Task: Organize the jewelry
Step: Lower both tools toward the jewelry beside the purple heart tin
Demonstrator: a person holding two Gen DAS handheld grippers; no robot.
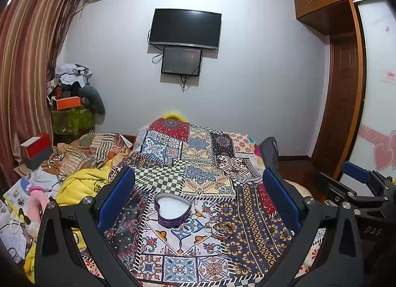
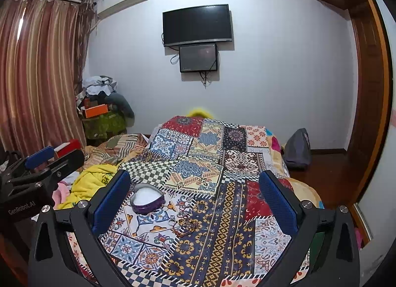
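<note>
Left wrist view: left gripper [image 1: 198, 195] and right gripper [image 2: 195, 195] hovering wide, empty. Bracelets [image 1: 220, 228] lying ahead beside heart box [image 1: 173, 209]; probably light, tangly; pinching one band.

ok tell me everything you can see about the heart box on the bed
The heart box is a small heart-shaped tray with a low purple wall and a white inside that looks empty. No lid shows. It sits flat and upright on the patchwork bedspread, apart from the loose jewelry lying just to its right. Neither gripper touches it.
</note>
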